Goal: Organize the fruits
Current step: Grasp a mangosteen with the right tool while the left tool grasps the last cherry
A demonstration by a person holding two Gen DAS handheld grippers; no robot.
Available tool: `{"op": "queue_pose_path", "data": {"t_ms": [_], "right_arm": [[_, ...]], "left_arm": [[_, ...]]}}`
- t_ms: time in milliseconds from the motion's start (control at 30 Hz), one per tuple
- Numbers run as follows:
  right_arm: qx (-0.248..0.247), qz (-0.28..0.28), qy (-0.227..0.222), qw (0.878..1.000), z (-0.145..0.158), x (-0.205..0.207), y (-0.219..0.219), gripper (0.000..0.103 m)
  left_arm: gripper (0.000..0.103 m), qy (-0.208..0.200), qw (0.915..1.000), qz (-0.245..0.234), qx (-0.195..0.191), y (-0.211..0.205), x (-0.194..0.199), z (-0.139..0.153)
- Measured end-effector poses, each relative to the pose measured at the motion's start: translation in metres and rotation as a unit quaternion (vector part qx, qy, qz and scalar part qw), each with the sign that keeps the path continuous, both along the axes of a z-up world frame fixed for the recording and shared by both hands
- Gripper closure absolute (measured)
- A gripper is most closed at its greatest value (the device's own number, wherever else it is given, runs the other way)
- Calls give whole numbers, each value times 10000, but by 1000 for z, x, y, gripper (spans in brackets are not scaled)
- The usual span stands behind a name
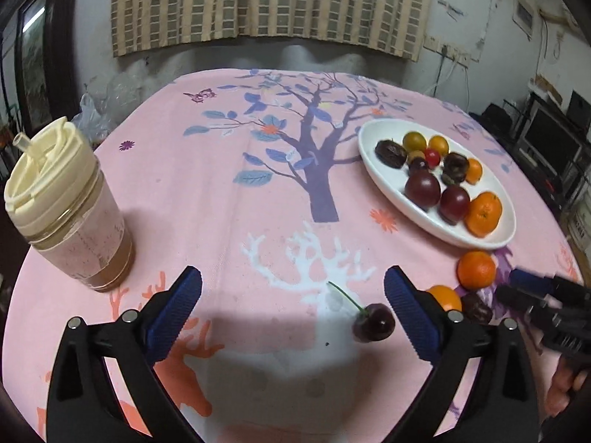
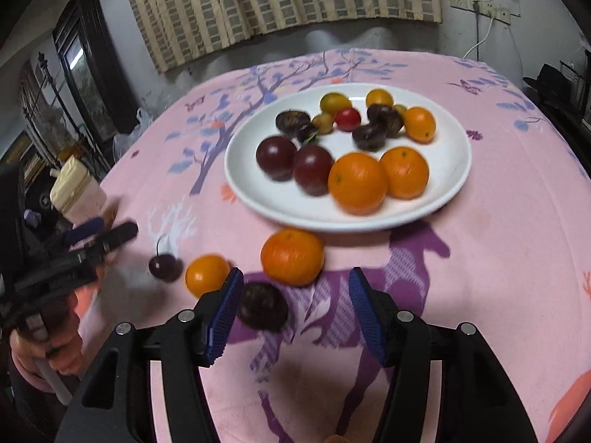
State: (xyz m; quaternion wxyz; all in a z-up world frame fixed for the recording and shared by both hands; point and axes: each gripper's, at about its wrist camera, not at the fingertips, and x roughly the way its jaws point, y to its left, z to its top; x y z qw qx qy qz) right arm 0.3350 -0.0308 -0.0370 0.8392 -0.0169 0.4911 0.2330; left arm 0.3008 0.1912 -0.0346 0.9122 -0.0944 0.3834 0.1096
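Fruits still loose on the worktop lie nearest: a stemmed cherry between the widely spread jaws of the left gripper, a dark wrinkled date just inside the half-spread, empty jaws of the right gripper. Round and glossy, the cherry could roll off at a clumsy pinch. At eleven o'clock of the date sits a small orange, at twelve a mandarin; beyond, the heaped white plate

Left tool wide open above pink cloth; cherry between jaws, untouched; plate beyond.
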Motion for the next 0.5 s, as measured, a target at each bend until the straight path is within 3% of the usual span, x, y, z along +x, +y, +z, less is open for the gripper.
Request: {"op": "queue_pose_path", "data": {"t_ms": [400, 500], "right_arm": [[8, 614, 152, 9980, -9, -12, 17, 44], [-80, 670, 68, 9977, -12, -11, 19, 50]], "left_arm": [[6, 6, 9998, 73, -177, 3, -2, 3], [6, 19, 9997, 74, -234, 3, -2, 2]]}}
